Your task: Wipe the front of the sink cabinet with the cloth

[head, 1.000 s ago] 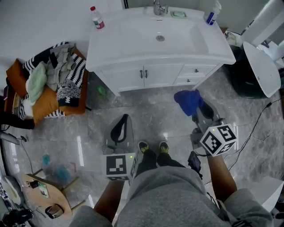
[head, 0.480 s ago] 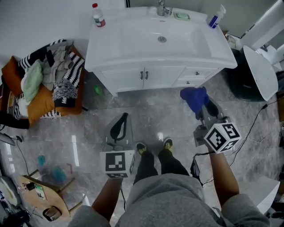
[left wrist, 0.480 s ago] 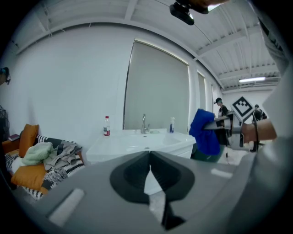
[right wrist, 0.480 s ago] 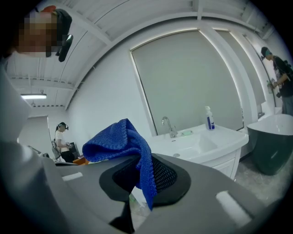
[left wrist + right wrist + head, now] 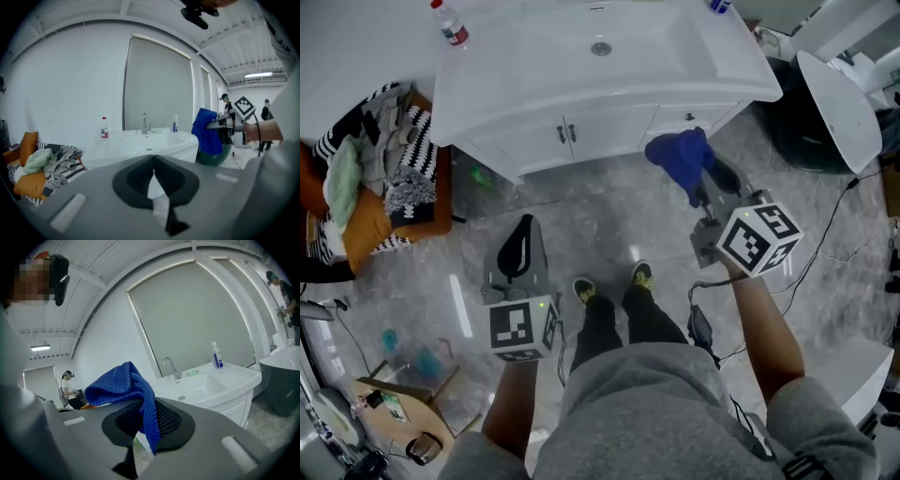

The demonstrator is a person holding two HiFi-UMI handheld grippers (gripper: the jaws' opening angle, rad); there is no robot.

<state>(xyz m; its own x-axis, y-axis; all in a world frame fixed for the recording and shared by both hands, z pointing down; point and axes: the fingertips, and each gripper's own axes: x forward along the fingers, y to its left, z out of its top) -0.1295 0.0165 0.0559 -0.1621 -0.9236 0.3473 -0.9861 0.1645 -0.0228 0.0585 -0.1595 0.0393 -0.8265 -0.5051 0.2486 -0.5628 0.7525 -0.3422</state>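
Approach: right gripper (image 5: 707,189) clamps cloth (image 5: 677,155), short of cabinet (image 5: 609,139) front; left gripper (image 5: 522,236) closed, empty; next, press cloth against it.

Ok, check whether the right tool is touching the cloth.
Touching. The right gripper view shows the cloth clamped between the jaws of the right tool, with its bulk bunched above them.
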